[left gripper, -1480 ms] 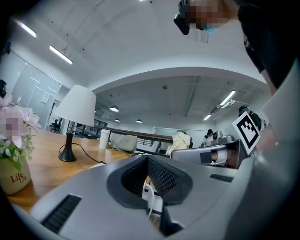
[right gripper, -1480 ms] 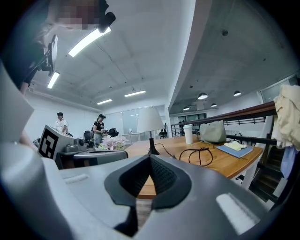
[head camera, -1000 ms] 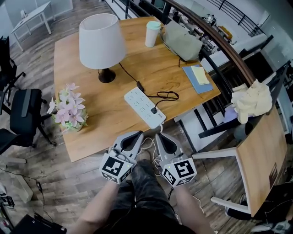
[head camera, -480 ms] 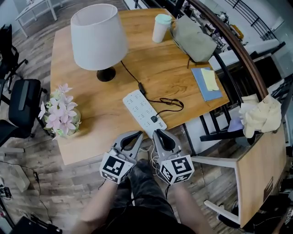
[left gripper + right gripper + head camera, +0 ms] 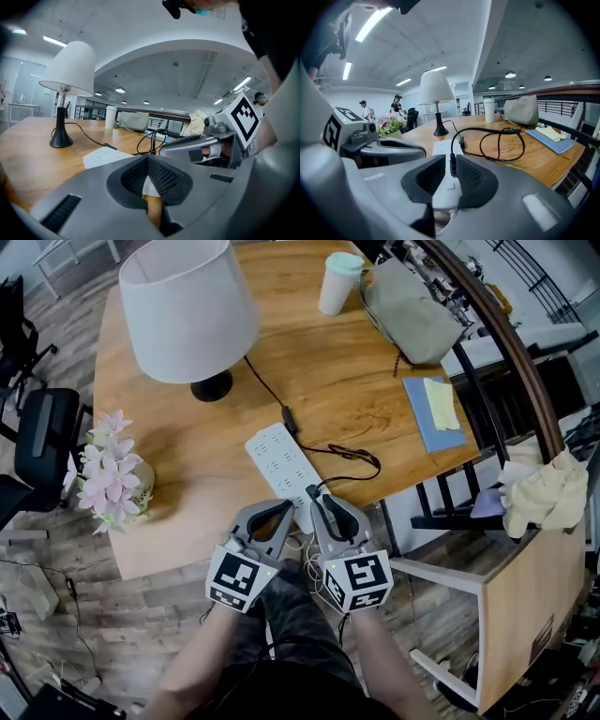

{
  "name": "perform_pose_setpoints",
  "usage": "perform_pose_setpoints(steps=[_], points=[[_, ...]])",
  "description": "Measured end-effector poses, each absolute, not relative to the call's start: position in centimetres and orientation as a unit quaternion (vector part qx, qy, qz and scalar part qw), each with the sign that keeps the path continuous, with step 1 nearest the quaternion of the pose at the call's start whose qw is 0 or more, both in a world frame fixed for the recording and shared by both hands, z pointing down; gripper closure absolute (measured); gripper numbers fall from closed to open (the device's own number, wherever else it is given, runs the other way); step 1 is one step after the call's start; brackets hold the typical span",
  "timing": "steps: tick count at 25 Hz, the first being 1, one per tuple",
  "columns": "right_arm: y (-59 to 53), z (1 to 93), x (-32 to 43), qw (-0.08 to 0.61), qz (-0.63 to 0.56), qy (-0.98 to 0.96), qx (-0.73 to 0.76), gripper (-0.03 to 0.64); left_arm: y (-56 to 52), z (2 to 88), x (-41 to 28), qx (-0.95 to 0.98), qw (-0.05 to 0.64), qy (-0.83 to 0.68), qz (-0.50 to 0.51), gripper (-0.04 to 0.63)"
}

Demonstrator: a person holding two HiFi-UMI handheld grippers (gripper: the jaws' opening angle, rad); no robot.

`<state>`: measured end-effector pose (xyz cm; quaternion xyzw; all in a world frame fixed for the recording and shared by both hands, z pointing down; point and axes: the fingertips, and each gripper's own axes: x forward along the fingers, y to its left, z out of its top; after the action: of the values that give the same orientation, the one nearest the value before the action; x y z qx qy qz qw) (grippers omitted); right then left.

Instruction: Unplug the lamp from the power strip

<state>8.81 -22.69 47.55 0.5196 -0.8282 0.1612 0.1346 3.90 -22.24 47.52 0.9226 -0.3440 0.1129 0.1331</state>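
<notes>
Nothing is unplugged yet: the plug (image 5: 314, 491) is seated in the near end of the strip (image 5: 279, 457), with its cord (image 5: 349, 455) run back to the lamp (image 5: 187, 310) at far left. The right gripper (image 5: 451, 162) is lined up on the plug. Its jaws have just been opened slightly, and the plug sits in the gap but is not pinched. The left gripper (image 5: 148, 159) is closed on nothing just near of the strip, so clamp and pull remain.

Lamp (image 5: 187, 310): white shade, black base, upright, far left of table (image 5: 375, 381). White strip (image 5: 279, 457) flat, diagonal, near front edge. Black plug (image 5: 312, 491) seated at its near end.
</notes>
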Motion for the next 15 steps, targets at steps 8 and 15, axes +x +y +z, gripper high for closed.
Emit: perform_pose_setpoints(steps=[8,15], points=[[-23.8,48.8,8.8,0.137,0.181,-0.83,0.509,0.543,-23.6,49.1,4.6,0.91,0.119,-0.36,0.169,0.598],[-24.4,49.5,8.4,0.144,0.19,-0.834,0.497,0.543,-24.4,50.4,5.4,0.902,0.097,-0.356,0.227,0.598]])
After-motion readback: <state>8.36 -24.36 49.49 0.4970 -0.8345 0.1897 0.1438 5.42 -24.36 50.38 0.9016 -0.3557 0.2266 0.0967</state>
